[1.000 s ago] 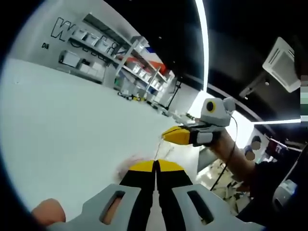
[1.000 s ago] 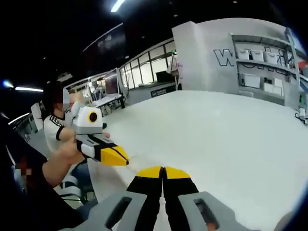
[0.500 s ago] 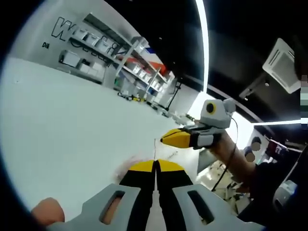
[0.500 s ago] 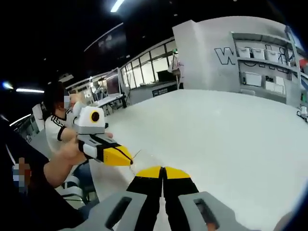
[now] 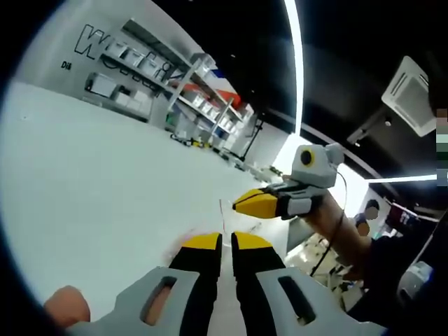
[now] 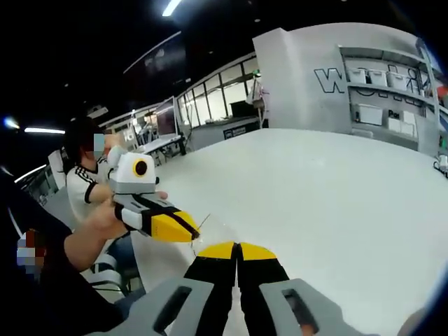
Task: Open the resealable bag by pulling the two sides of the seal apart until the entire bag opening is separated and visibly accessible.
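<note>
My left tongs [image 5: 225, 240] stand slightly parted above the white table [image 5: 91, 182]. My right tongs [image 6: 238, 247] pinch the clear bag [image 6: 218, 231], barely visible between them.

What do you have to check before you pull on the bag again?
1. Right tool shut tight: ok, its jaws meet.
2. Left tool shut tight: not ok, a slit shows between its jaws.
3. Bag pinched by both tools: cannot tell, the clear film barely shows.
4. Tools apart, not bumping: ok.
5. Bag fully open: cannot tell.
</note>
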A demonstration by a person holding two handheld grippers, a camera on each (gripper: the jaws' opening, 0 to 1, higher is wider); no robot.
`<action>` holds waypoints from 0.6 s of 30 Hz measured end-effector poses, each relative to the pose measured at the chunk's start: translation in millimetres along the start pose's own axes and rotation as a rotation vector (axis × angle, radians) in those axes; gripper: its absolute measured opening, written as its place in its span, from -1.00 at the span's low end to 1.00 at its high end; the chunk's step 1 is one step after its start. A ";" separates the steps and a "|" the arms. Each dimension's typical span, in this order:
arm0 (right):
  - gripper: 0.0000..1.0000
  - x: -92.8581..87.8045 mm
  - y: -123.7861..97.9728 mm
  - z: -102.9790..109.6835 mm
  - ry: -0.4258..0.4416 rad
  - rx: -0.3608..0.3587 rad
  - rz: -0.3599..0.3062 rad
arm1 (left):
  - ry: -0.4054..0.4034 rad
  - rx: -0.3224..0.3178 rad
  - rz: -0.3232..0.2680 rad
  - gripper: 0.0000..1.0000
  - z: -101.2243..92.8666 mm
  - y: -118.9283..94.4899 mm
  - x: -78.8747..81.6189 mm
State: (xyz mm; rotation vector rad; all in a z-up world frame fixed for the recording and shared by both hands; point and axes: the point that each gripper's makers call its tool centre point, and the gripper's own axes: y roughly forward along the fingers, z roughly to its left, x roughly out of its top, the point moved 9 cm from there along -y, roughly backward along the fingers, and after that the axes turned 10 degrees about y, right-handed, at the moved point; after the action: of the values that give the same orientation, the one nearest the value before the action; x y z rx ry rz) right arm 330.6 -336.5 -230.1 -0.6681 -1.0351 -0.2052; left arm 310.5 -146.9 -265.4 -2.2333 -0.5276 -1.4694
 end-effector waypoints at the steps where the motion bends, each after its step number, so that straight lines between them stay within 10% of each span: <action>1: -1.00 0.1 0.0 0.0 0.000 0.000 0.000 | 0.004 -0.001 -0.002 -0.85 -0.2 0.0 0.0; 18: -1.00 0.4 2.2 0.3 0.009 0.007 0.001 | 0.043 0.006 0.000 -0.57 -2.7 -1.5 -1.0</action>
State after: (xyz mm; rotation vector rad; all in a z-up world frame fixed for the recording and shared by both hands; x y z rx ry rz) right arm 331.6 -334.6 -230.6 -0.6607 -1.0264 -0.2030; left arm 307.2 -147.1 -265.2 -2.1927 -0.5181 -1.5104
